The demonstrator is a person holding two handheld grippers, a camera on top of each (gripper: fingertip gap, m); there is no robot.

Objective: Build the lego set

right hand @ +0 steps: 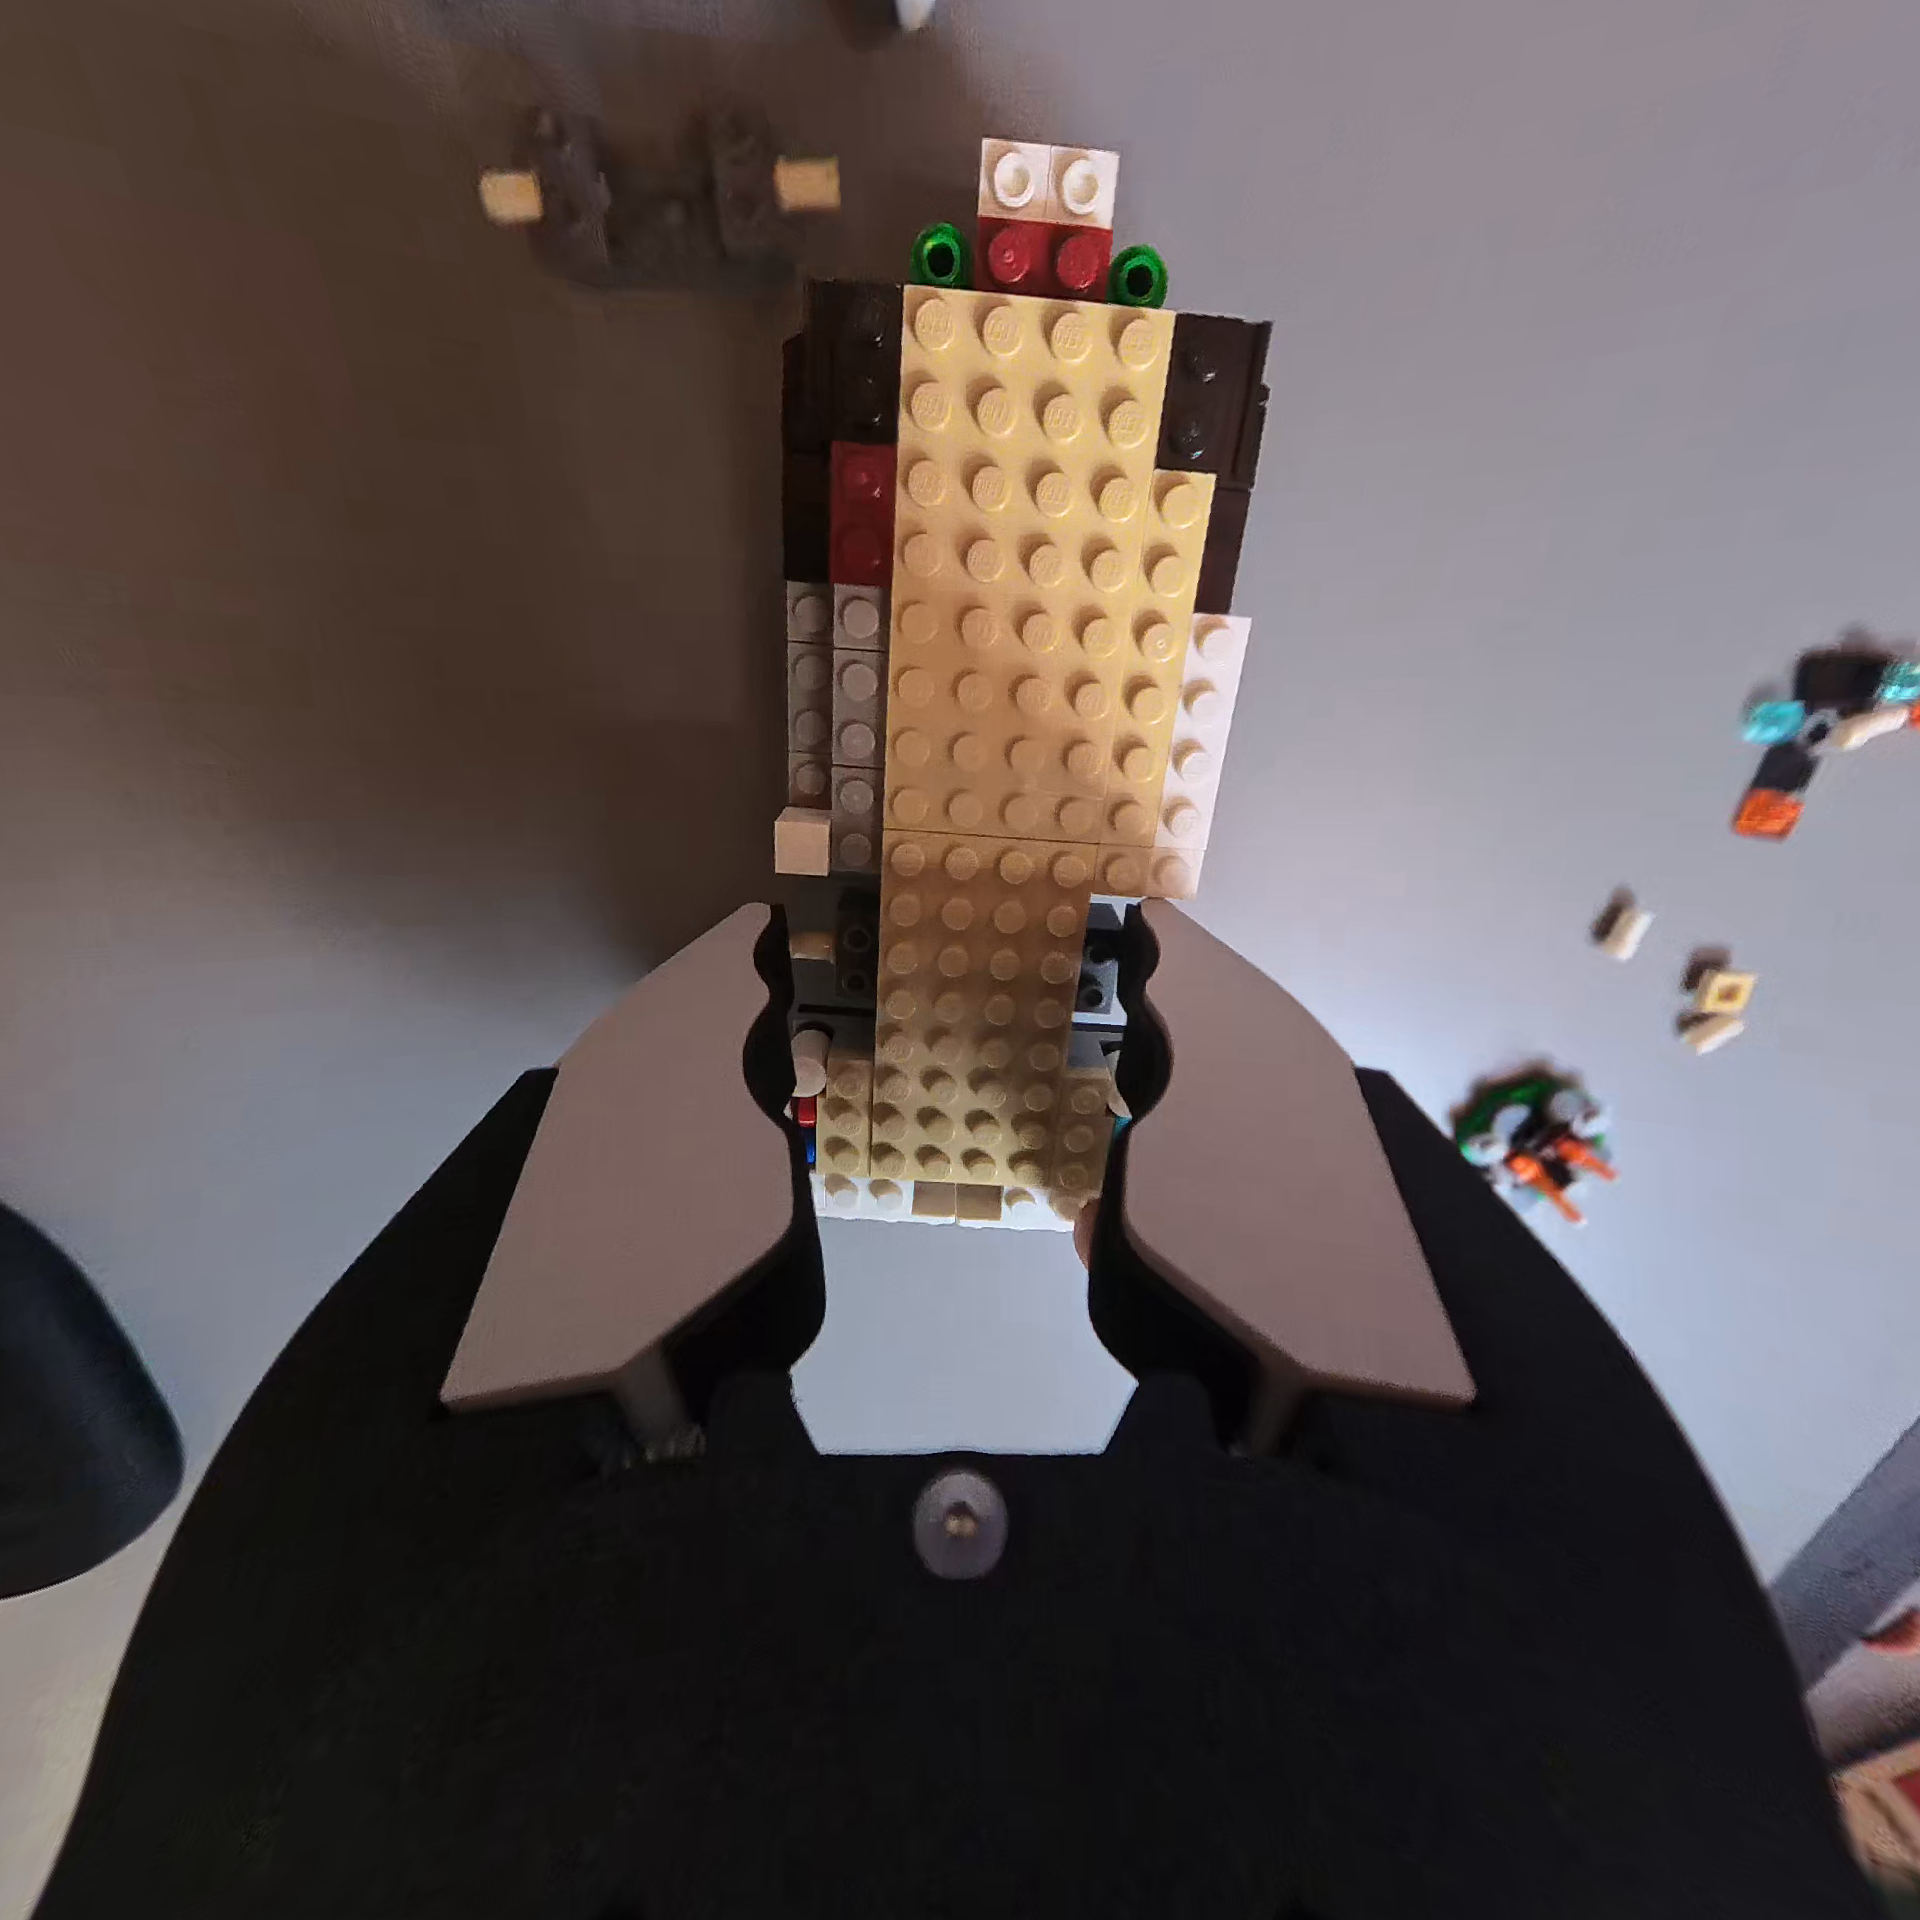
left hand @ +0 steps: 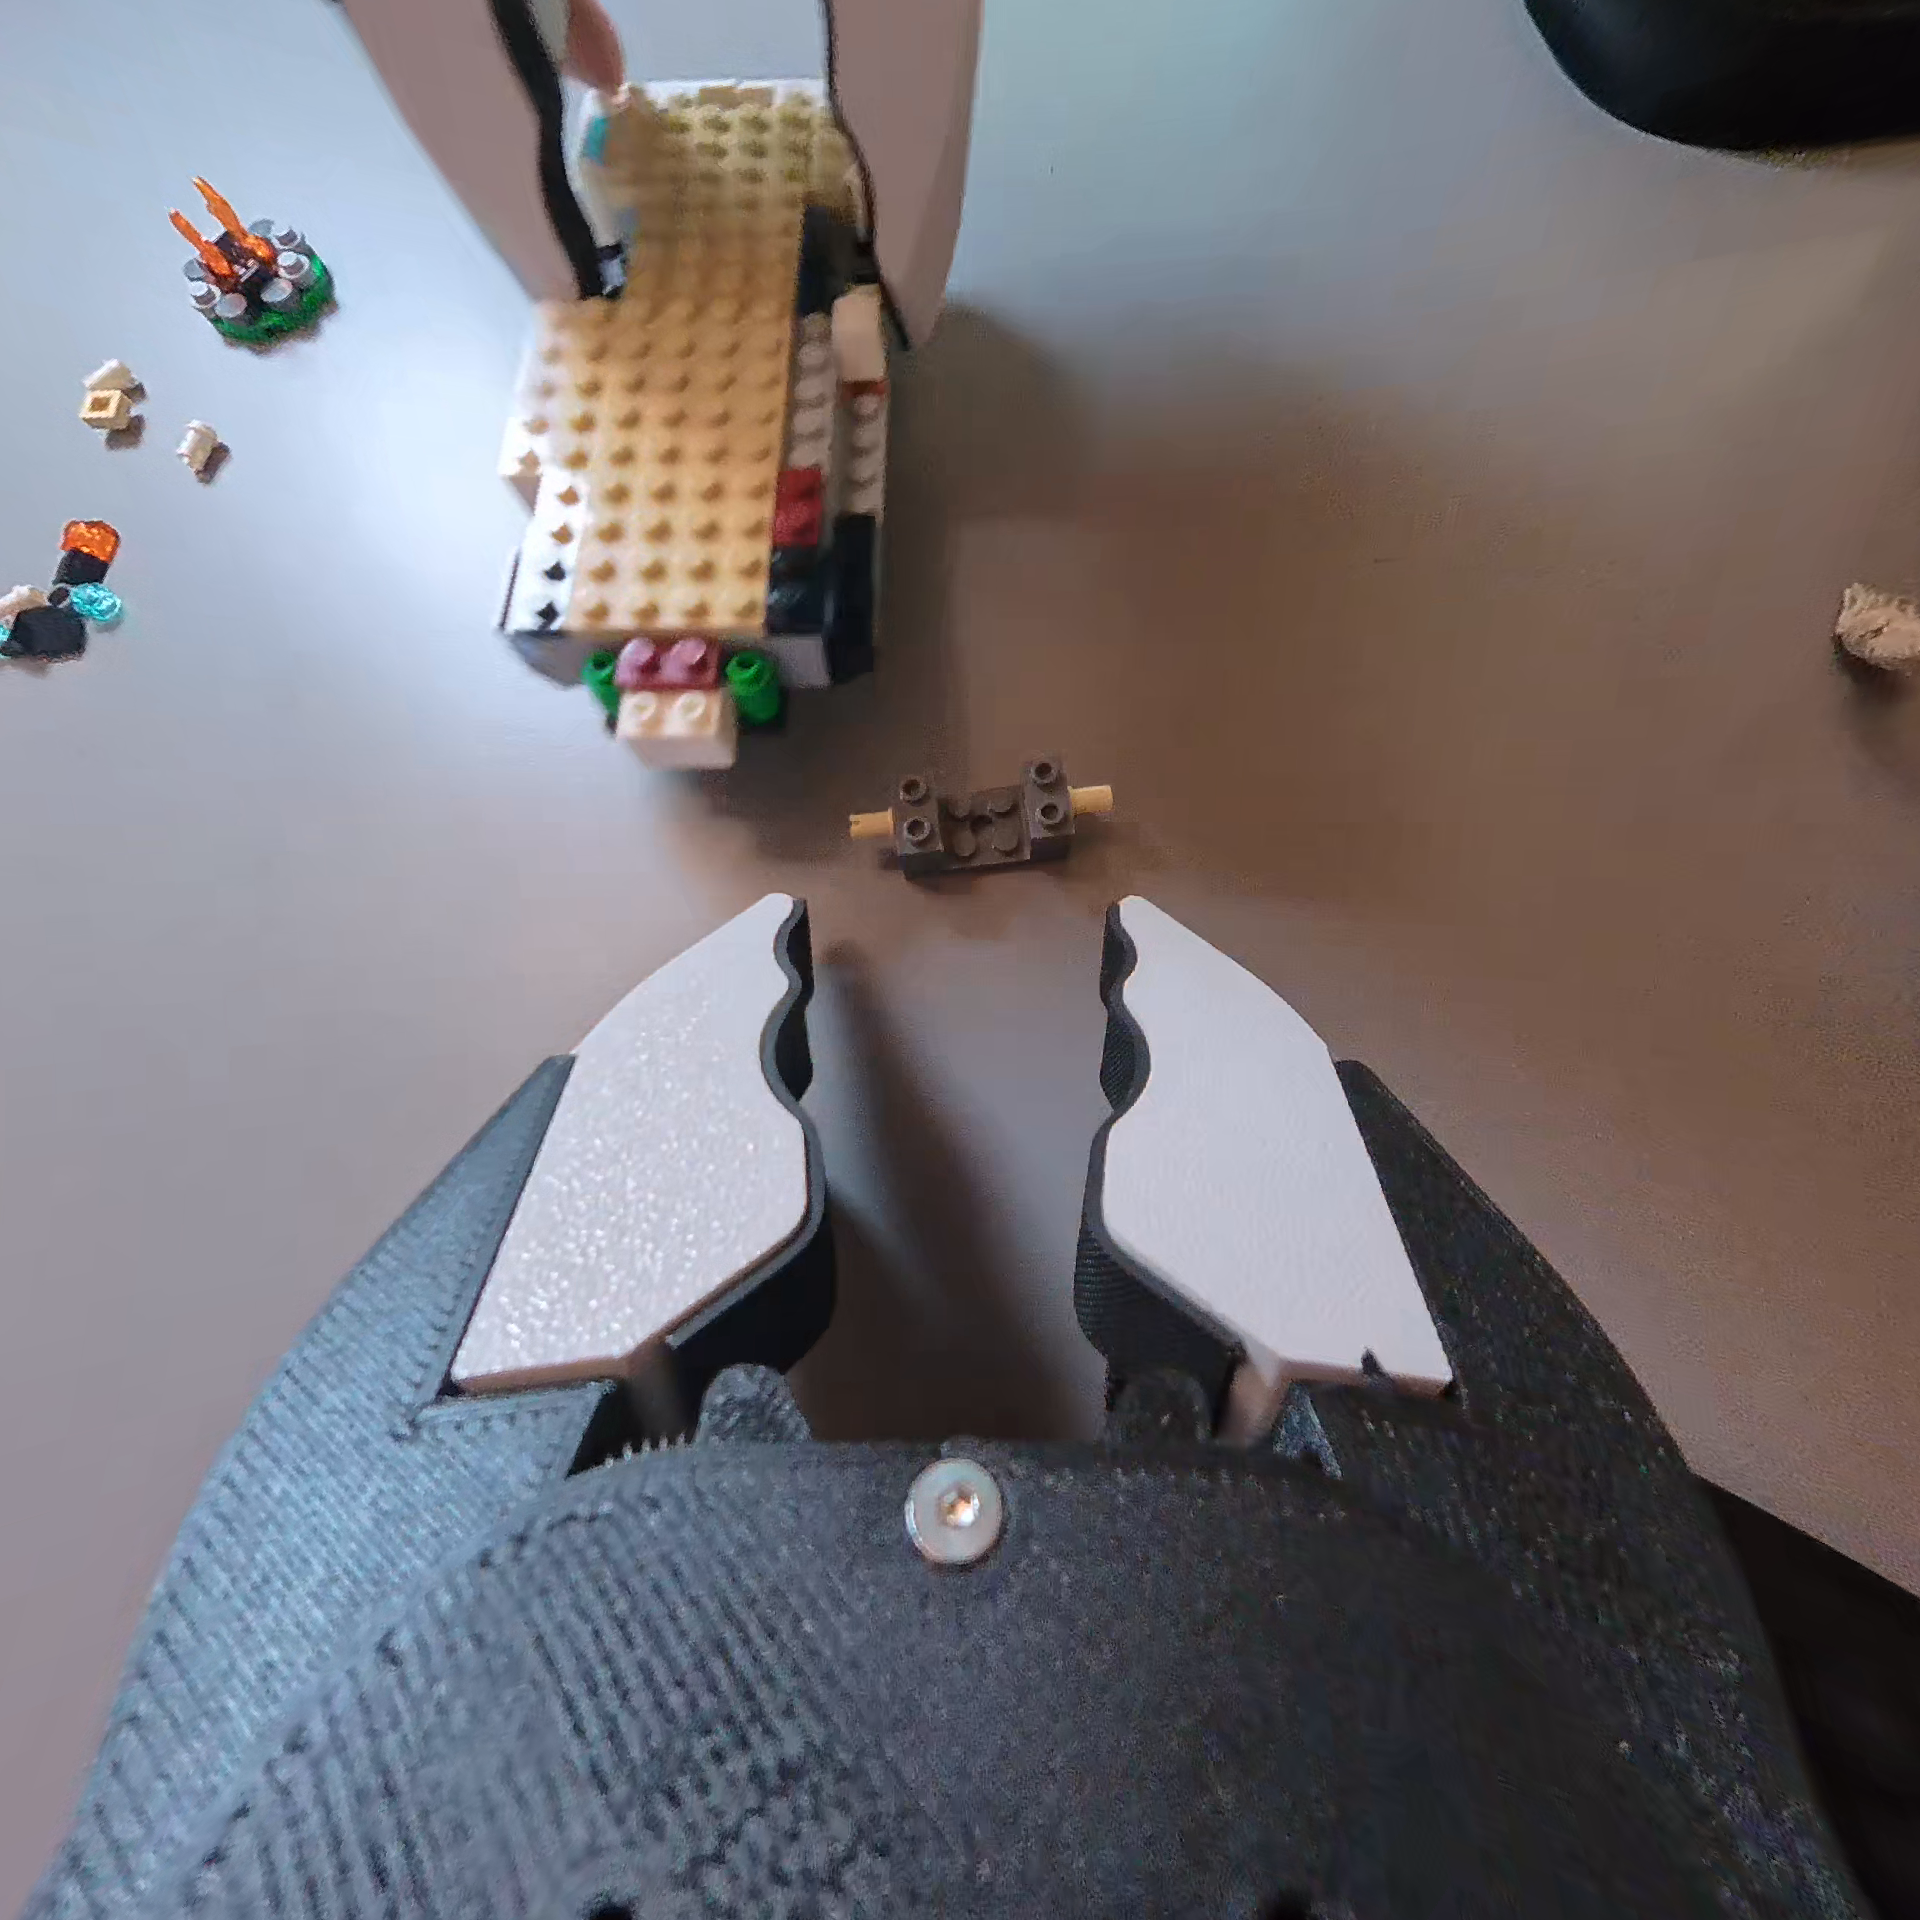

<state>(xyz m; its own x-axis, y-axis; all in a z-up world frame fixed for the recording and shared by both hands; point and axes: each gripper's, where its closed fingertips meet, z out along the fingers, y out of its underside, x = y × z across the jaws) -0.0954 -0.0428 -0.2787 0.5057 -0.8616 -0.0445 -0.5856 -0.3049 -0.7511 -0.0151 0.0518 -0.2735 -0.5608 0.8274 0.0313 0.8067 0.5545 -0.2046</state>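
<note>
Jaws of the left gripper (left hand: pixel 954 914) spread wide and bare just short of a small dark brick piece (left hand: pixel 982 821) lying on the table (left hand: pixel 1455 520), its tan pegs pointing out to either side, long axis square across the line of the fingers. Beyond and left of that piece, a tan-topped brick model (right hand: pixel 1023 665), long axis running away from the right gripper (right hand: pixel 951 971), near end clamped between those jaws. Loose small bricks (left hand: pixel 62 592) scattered well left of the model.
</note>
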